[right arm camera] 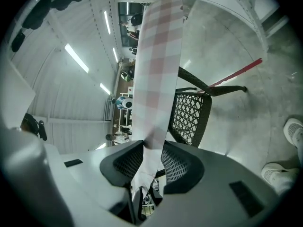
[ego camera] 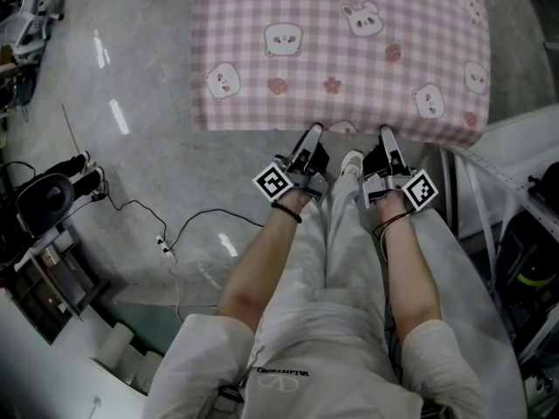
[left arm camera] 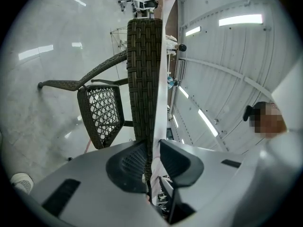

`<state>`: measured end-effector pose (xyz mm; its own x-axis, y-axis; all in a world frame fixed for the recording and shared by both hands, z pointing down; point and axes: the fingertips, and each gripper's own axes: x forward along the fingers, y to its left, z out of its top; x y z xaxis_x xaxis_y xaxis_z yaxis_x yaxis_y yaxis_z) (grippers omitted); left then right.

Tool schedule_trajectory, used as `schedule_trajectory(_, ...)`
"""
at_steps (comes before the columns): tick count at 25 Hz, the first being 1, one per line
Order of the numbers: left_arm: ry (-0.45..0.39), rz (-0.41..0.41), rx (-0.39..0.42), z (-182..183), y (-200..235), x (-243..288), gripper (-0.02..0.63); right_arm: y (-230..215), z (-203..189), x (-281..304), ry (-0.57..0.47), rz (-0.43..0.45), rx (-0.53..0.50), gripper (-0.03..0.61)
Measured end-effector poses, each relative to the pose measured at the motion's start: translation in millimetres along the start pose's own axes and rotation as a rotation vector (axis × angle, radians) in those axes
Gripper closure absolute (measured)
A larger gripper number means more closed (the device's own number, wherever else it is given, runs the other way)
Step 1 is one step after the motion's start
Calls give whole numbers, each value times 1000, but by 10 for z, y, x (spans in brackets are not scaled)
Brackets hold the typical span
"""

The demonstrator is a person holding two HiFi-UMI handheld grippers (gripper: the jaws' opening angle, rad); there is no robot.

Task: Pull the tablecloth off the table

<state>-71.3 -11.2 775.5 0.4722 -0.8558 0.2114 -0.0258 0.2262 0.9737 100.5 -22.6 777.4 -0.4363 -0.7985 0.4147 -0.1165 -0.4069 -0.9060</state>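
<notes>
The pink checked tablecloth [ego camera: 341, 51] lies spread over the table straight ahead of both claws, its near hem reaching them. The left gripper [left arm camera: 152, 157] has its jaws nearly together, pinching that hem, with a dark woven wicker edge [left arm camera: 142, 79] rising from between the jaws beside the cloth. Just to its right, the right gripper [right arm camera: 152, 157] clamps a fold of the same hem. Beyond its jaws stands a wicker lattice panel [right arm camera: 187, 115] on the grey floor [ego camera: 140, 129].
</notes>
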Motion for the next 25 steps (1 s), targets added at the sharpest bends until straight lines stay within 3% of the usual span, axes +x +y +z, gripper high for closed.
schedule_trajectory(11,-31,-131,-9,89,-152,47,529,-19,-6,-36,-7,17,8,507)
schedule_trajectory(15,-32,-123,0,99,-147,70,538,-16,-1,-45,-13,23,15,528)
schedule_trajectory(20,-42,-118,13,105,-151,77,607,10,-3,-51,-22,39,34,557)
schedule_trajectory(25,-53,-128,-2,100,-179,53,612,56,-19,-79,-26,52,29,568)
